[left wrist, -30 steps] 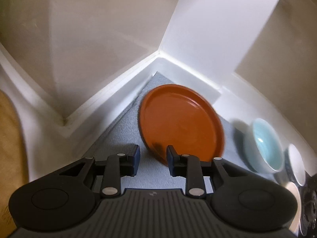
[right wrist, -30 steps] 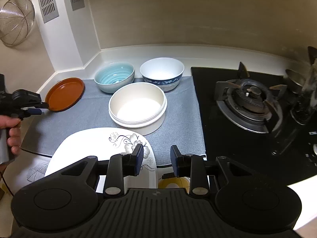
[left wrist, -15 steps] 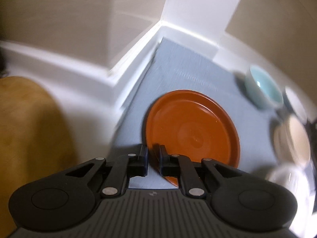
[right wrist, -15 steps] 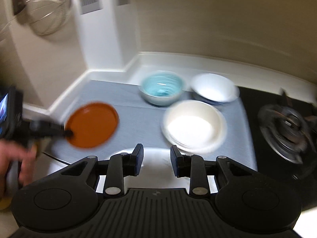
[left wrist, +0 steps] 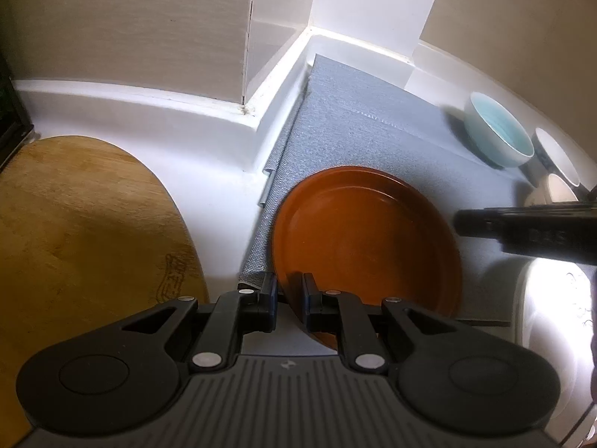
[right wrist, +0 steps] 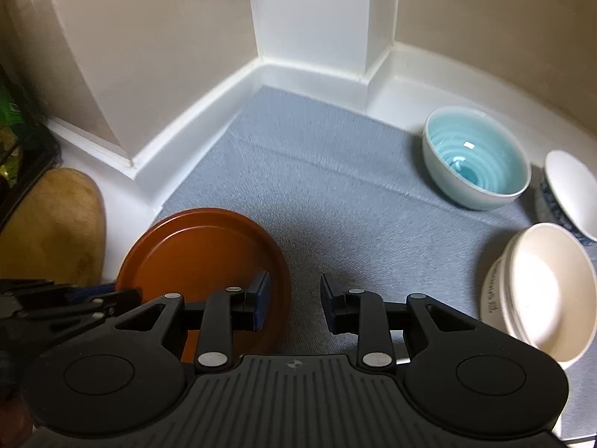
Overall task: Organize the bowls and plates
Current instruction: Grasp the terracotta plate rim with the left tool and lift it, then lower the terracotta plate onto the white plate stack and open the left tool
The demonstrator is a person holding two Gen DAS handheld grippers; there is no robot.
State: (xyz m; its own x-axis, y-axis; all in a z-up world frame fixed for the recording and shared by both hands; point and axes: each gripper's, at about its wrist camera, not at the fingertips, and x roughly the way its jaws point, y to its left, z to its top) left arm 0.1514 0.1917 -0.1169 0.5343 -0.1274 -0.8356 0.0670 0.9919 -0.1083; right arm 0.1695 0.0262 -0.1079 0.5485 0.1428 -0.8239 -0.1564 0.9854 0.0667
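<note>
At the far left of the counter lies a wooden cutting board, off the grey mat. Just beside it, at the mat's near left edge, sits the orange plate. The left tongs have just been closing and are now clenched on the plate's near rim, which is pinched between the pads. The right tongs hang over the mat at the plate's right side, their jaws apart with nothing between them; the left finger is over the plate's edge, though I cannot tell if it touches. Further right, toward the back, stands a light blue bowl. Beside it is a white bowl with blue pattern, and nearer in front, a stack of cream bowls.
</note>
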